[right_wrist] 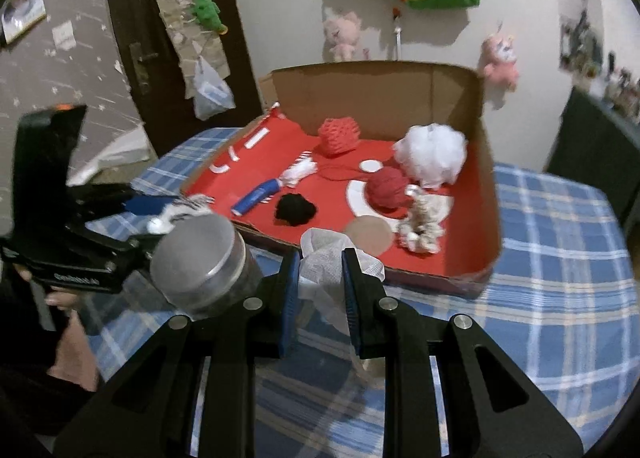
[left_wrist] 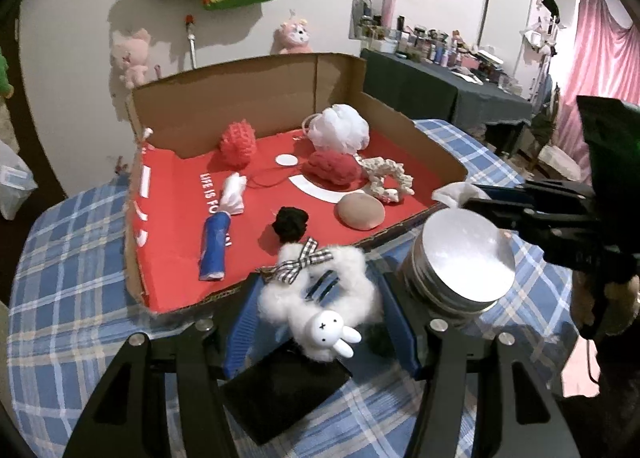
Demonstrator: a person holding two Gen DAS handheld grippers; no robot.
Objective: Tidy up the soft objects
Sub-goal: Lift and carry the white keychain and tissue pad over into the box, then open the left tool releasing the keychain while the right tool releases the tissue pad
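Clearly both loads are feather-light and squashy: the left gripper (left_wrist: 320, 290) pinches a fluffy scrunchie (left_wrist: 316, 298) across its ring, the right gripper (right_wrist: 320, 290) clamps a limp white cloth (right_wrist: 332, 262), both just short of the box (left_wrist: 248, 98).

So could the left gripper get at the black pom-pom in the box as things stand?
Probably not yet: the left gripper is already shut on the white fluffy scrunchie. The way to the black pom-pom looks free, though.
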